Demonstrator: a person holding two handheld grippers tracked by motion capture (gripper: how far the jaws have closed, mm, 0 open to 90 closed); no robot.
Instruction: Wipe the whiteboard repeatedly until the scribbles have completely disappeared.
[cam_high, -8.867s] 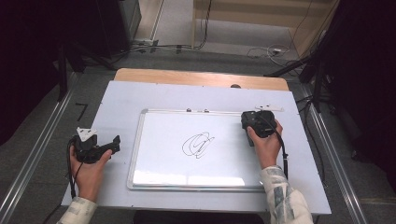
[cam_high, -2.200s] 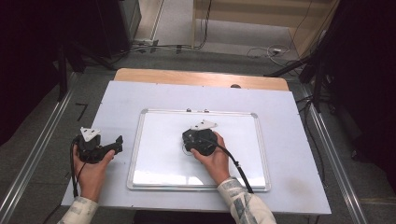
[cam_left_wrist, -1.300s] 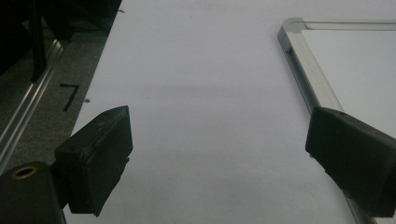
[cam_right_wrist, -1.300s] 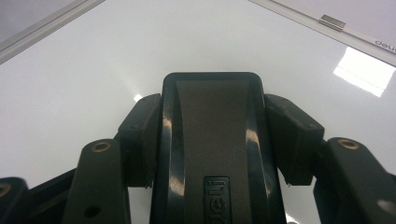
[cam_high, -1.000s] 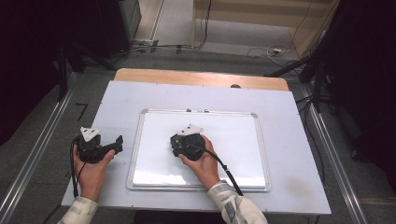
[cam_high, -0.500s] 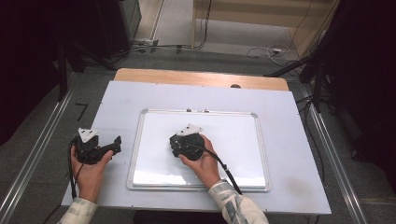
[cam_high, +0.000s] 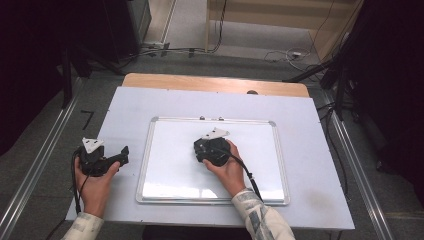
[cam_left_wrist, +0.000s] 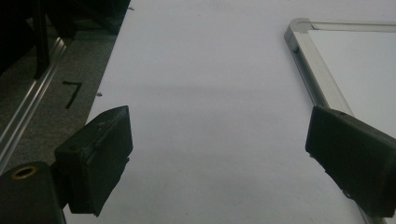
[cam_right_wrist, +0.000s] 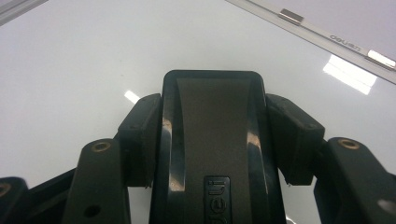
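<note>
A white table (cam_high: 125, 110) is sitting on grey floor (cam_high: 40, 150), cables (cam_high: 280, 52) are trailing across it beyond a wooden edge (cam_high: 215, 84).

Left hand-held gripper (cam_left_wrist: 219, 158) agape above white table (cam_left_wrist: 205, 84); whiteboard (cam_left_wrist: 364, 70) corner right.

You stand in a lab rig; aluminium rails (cam_high: 40, 165) flank the table (cam_high: 310, 150); loose cables (cam_high: 280, 52) cross the floor.

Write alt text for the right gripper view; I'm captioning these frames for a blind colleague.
A black whiteboard eraser is clamped between the two pads of the right claw, pressed flat on a clean, glossy whiteboard. The board's aluminium frame crosses the top right corner.
</note>
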